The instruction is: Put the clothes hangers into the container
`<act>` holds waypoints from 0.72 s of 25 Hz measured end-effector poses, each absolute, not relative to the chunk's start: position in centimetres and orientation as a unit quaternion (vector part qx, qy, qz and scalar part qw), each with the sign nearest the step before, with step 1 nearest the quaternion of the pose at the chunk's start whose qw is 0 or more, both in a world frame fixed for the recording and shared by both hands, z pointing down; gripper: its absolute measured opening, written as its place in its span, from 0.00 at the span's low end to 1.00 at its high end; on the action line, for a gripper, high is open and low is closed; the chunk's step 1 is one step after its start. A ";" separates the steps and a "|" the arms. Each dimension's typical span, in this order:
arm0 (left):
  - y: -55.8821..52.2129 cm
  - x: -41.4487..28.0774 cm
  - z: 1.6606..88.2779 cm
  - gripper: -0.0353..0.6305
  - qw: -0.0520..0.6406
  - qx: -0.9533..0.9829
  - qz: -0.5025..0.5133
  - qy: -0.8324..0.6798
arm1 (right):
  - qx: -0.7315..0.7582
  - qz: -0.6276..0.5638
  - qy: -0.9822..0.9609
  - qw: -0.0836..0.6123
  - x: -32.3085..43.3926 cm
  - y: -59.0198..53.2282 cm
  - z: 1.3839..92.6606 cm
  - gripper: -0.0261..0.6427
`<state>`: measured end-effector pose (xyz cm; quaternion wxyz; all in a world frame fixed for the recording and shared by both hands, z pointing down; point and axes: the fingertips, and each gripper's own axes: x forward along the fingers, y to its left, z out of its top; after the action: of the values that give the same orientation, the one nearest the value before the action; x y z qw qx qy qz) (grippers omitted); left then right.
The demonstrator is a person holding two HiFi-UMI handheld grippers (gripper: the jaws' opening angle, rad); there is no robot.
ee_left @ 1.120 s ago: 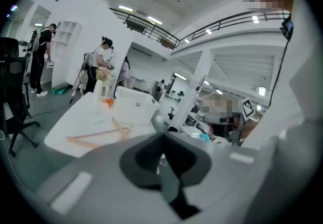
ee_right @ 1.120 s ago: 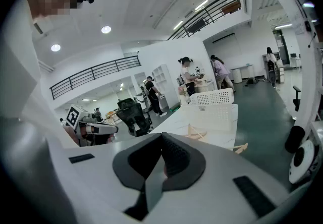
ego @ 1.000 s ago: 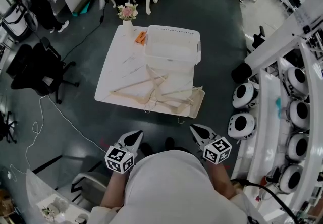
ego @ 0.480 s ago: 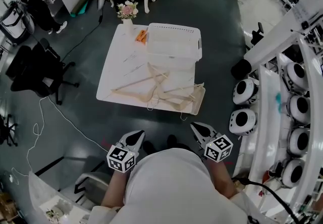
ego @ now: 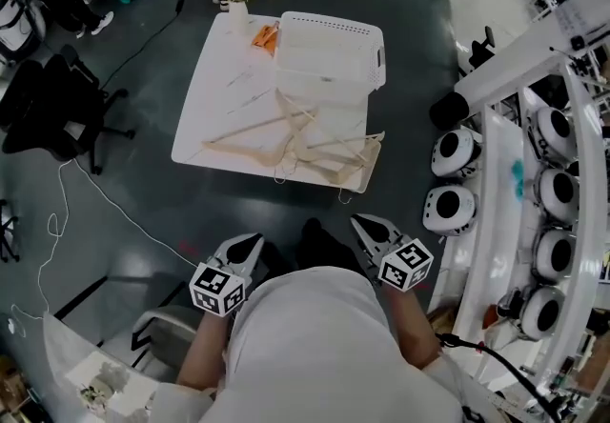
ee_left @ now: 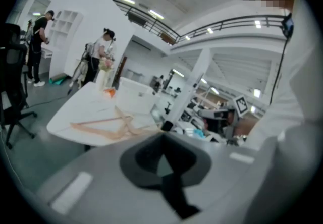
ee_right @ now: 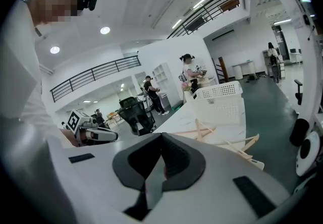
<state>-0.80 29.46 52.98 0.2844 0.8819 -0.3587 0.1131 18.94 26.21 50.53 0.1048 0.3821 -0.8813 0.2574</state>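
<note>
The pale wooden clothes hangers (ego: 291,140) are piled on the white bench (ego: 221,92) beside the white perforated plastic container (ego: 331,24). The left gripper (ego: 250,242) and right gripper (ego: 360,222) are held well short, fingers (ee_right: 176,160) closed on nothing, likely for the approach.

No legible text, brand, number or label appears in any view. The only sign-like marks are black-and-white square coded patterns on the cube (ego: 217,289) of the left gripper (ego: 253,240) and the cube (ego: 405,265) of the right gripper (ego: 360,221). They carry no letters or digits.
</note>
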 end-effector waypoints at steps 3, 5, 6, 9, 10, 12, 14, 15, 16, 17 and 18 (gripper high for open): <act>28.4 -0.8 52.3 0.06 0.296 0.881 0.071 -0.363 | 0.368 0.260 -0.886 0.110 18.0 25.3 50.7 0.04; 27.3 -0.7 52.3 0.06 0.295 0.878 0.065 -0.371 | 0.356 0.262 -0.890 0.110 17.8 24.3 50.9 0.04; 26.6 -0.5 52.3 0.06 0.294 0.876 0.065 -0.377 | 0.351 0.264 -0.892 0.111 17.9 23.7 51.1 0.04; 25.1 0.3 51.8 0.06 0.294 0.872 0.058 -0.388 | 0.338 0.273 -0.894 0.113 18.8 21.9 51.7 0.04; 24.5 0.7 51.7 0.06 0.294 0.872 0.058 -0.388 | 0.335 0.276 -0.893 0.115 19.2 21.2 51.9 0.04; 23.4 1.3 51.8 0.06 0.294 0.871 0.064 -0.389 | 0.331 0.282 -0.893 0.118 20.0 19.7 52.5 0.04; 22.4 1.7 52.2 0.06 0.297 0.867 0.075 -0.394 | 0.326 0.281 -0.893 0.130 20.7 18.3 53.3 0.04; 21.9 2.0 52.4 0.06 0.299 0.864 0.079 -0.397 | 0.321 0.277 -0.894 0.140 21.0 17.6 53.8 0.04; 21.3 2.2 52.7 0.06 0.302 0.861 0.083 -0.402 | 0.317 0.272 -0.896 0.151 21.3 16.8 54.3 0.04; 20.8 2.4 52.9 0.06 0.304 0.858 0.086 -0.406 | 0.312 0.267 -0.897 0.161 21.6 16.0 54.8 0.04; 20.3 2.5 53.2 0.06 0.306 0.854 0.090 -0.411 | 0.307 0.264 -0.899 0.168 21.9 15.2 55.3 0.04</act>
<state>2.52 20.30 53.20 0.3058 0.8542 -0.4109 0.0895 21.94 15.20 55.31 0.1683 0.3071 -0.8986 0.2643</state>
